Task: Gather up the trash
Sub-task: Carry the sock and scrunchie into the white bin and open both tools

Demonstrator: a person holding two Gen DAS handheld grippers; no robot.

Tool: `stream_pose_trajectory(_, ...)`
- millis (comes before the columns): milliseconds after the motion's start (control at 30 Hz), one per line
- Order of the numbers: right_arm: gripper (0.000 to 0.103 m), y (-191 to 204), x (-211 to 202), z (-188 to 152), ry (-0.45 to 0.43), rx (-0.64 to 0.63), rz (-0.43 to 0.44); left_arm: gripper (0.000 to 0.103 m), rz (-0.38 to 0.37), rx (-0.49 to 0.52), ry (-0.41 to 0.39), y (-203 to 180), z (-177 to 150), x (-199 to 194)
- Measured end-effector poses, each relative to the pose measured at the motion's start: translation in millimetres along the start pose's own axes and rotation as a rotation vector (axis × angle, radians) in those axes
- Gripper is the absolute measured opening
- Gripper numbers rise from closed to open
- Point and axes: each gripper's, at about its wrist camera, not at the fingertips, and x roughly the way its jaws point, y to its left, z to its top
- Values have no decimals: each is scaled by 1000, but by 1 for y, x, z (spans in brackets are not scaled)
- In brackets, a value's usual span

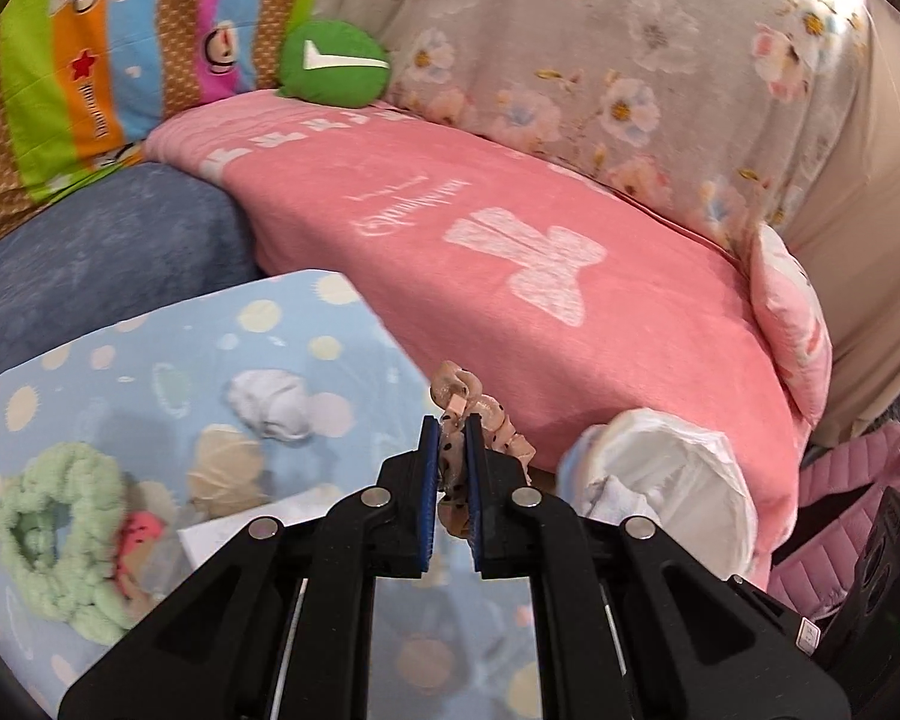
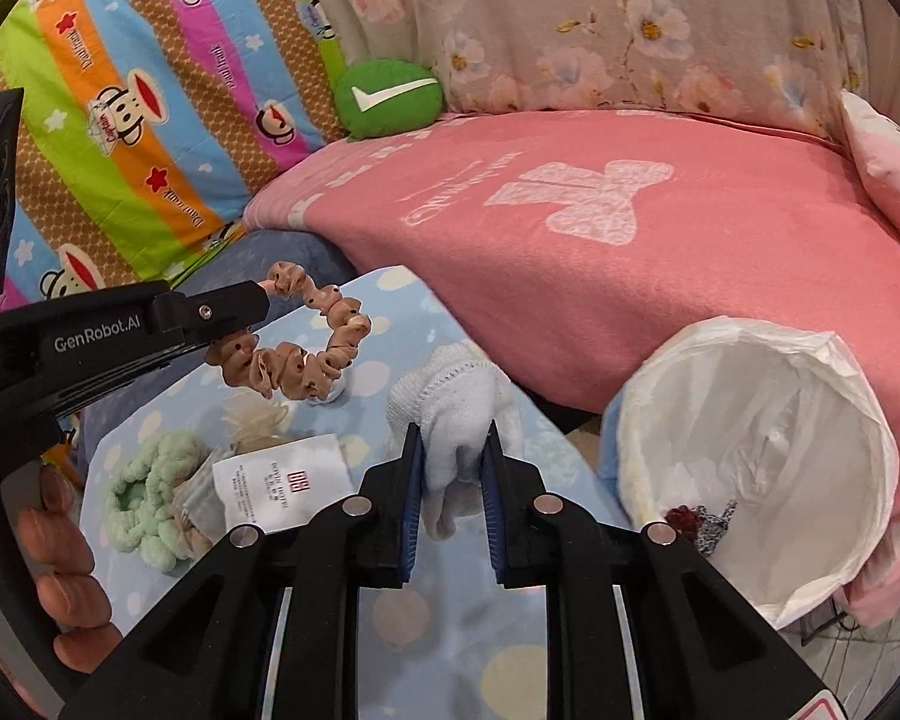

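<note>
My left gripper (image 1: 452, 427) is shut on a tan scrunchie with dark dots (image 1: 501, 417), held in the air over the blue dotted sheet (image 1: 168, 360). The right wrist view shows that same left gripper (image 2: 263, 298) from the side, with the tan scrunchie (image 2: 306, 363) hanging as a loop from its tip. My right gripper (image 2: 453, 431) is shut on a white knitted sock (image 2: 450, 396), lifted off the sheet. A bin with a white liner (image 2: 858, 414) stands to the right, mouth tilted toward me. Small red and grey bits (image 2: 699, 525) lie inside it.
On the sheet lie a mint green scrunchie (image 2: 147, 495), a white paper packet (image 2: 282, 483), a beige fluffy piece (image 2: 252, 414) and a white wad (image 1: 270, 402). A pink blanket (image 2: 600, 276) lies behind. A green round cushion (image 2: 390, 97) rests against a striped monkey quilt (image 2: 150, 90). A person's fingers (image 2: 66, 540) grip the left handle.
</note>
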Motion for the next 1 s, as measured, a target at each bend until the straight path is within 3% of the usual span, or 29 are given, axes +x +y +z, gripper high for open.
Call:
stream_pose_trajectory(300, 17, -91, -28, 0, -43, 124, -118, 8, -118, 117, 57, -93, -12, 29)
stream_pose_trajectory(533, 18, -153, -41, -6, -51, 214, -195, 9, -188, 177, 100, -146, -24, 50)
stream_pose_trajectory(800, 18, -182, -44, -11, -49, 256, -234, 10, -225, 206, 135, -178, -32, 66)
stream_pose_trajectory(900, 27, -184, -44, -10, -53, 254, -235, 27, -221, 199, 137, -183, -32, 69)
stream_pose_trajectory(933, 28, -184, -45, -10, -57, 255, -244, 42, -207, 190, 135, -183, -31, 70)
stream_pose_trajectory(967, 29, -185, -46, -9, -60, 256, -246, 49, -199, 180, 125, -182, -31, 69)
stream_pose_trajectory(1000, 30, -185, -46, -9, -61, 257, -246, 50, -189, 174, 117, -181, -31, 69)
